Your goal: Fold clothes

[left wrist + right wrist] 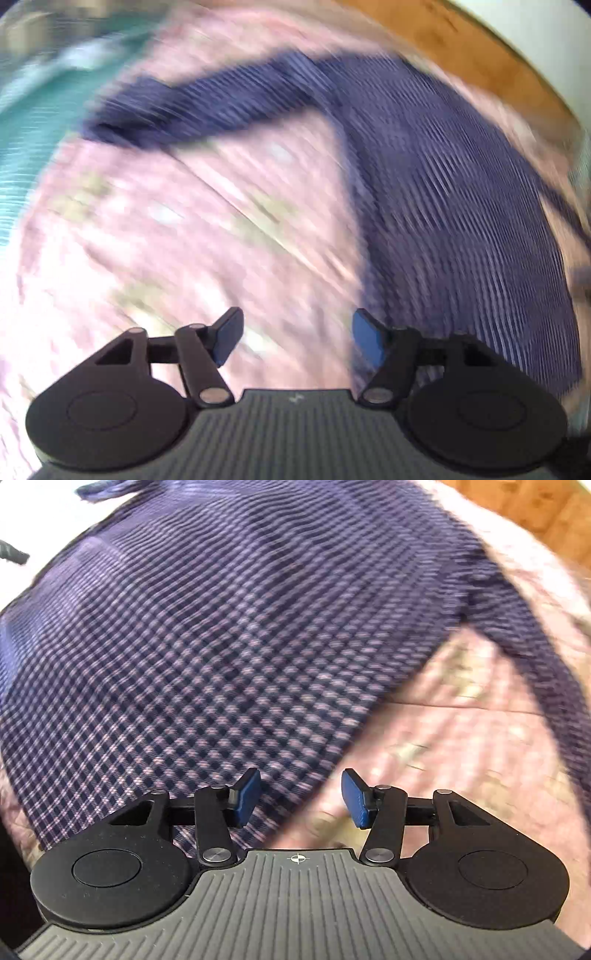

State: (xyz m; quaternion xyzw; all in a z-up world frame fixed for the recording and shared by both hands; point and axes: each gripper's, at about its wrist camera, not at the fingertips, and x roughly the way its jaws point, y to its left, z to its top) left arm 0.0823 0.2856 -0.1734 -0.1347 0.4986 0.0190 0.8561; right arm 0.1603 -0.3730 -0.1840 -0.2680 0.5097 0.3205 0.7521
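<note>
Checked shirt (192,635) lies spread on the pink bedspread (184,229) (blurred), and I see my left hand-held gripper (297,338) and right hand-held gripper (301,799) both parted, empty.

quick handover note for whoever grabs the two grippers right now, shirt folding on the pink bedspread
Left gripper: open, nothing between its fingers, above the pink bedspread beside the checked shirt.
Right gripper: open and empty, over the shirt's lower edge.
Shirt: spread on the bedspread, one sleeve stretched out sideways.
Done: shirt laid out; no fold visible.
Left: fold the sleeves in, then the body. Views are blurred, so check the edges first.
</note>
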